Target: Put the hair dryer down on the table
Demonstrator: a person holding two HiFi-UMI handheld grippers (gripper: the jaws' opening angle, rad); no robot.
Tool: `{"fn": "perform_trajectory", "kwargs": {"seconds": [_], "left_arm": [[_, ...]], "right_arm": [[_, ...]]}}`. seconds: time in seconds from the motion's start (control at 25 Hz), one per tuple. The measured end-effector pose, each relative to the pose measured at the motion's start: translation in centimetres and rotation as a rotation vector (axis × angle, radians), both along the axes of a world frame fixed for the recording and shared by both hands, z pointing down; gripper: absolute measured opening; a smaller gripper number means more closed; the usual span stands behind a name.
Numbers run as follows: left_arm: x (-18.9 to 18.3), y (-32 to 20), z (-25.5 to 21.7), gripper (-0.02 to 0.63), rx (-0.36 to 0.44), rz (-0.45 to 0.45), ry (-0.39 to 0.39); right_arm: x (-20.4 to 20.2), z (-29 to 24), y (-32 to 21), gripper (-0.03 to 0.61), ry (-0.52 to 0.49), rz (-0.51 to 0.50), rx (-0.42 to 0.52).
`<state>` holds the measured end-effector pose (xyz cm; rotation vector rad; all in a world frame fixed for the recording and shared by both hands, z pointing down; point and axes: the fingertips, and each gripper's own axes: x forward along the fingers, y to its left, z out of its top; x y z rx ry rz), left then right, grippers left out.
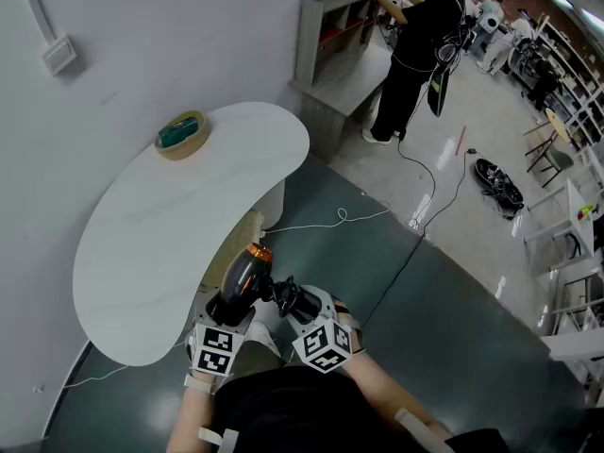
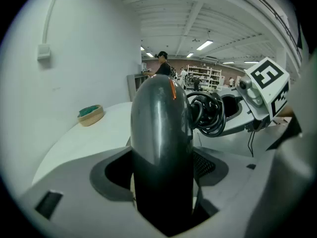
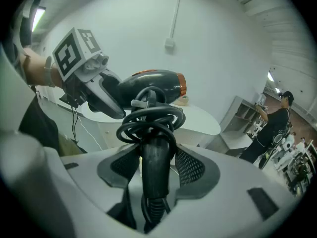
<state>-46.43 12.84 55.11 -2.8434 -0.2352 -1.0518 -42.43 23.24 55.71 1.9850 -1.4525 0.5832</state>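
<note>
Head view: L gripper (image 1: pixel 232 302) jaws clamped on hair dryer (image 1: pixel 247 274) barrel, R gripper (image 1: pixel 294 302) jaws on its handle (image 3: pixel 153 167), both tilted down.

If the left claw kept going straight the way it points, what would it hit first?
Probably the white table: the left claw tilts down toward its top, and the hair dryer it grips would touch first. Depth is hard to judge.

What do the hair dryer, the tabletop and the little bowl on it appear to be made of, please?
The hair dryer looks like glossy dark grey plastic: ceiling lights streak along its barrel. The tabletop is smooth, white and faintly streaked, perhaps stone or laminate. The bowl is tan, maybe wood or woven fibre; too small to tell.
</note>
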Motion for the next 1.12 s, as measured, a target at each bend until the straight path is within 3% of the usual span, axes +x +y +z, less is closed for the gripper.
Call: {"fn": "perform_trajectory", "kwargs": {"seconds": [0.68,0.92,1.12], "left_arm": [[9.9,-6.8,0.1,0.337,-0.031,0.158,0.022],[13.6,-8.1,0.9,0.337,-0.038,0.154,0.01],[18.8,-8.2,1.6,0.337,-0.026,0.113,-0.005]], "right_arm": [[8.2,0.0,-6.1,0.235,0.002,0.186,-0.046],[11.9,0.5,-7.4,0.235,-0.003,0.179,-0.052],[17.6,1.1,-7.6,0.235,0.001,0.132,-0.043]]}}
